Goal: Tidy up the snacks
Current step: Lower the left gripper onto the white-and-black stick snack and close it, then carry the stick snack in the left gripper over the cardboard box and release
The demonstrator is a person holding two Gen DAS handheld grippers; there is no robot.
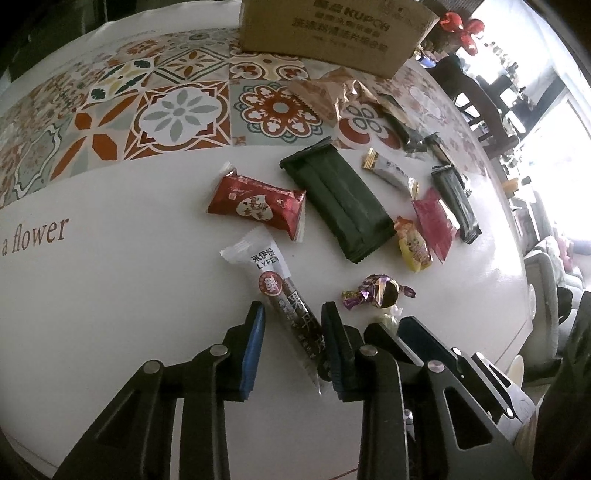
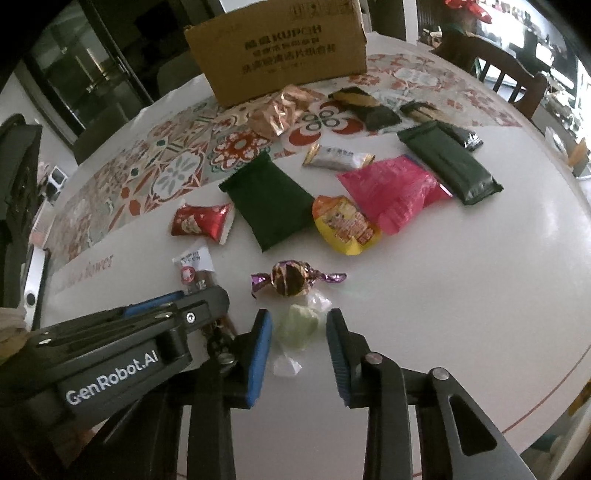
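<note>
Where snacks lie, two green packs (image 2: 271,206), perhaps two red (image 2: 201,220).

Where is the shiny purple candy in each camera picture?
Left wrist view: the purple candy lies low and right of centre, just beyond the right finger.
Right wrist view: the purple candy sits near the middle, just past the pale green candy.
Shared landmark: the cardboard box at the top.

Bare desk (image 2: 461,295) lies open right of the purple candy (image 2: 295,278). Beyond the candy, snack packets crowd the way to the cardboard box (image 2: 284,48).
</note>
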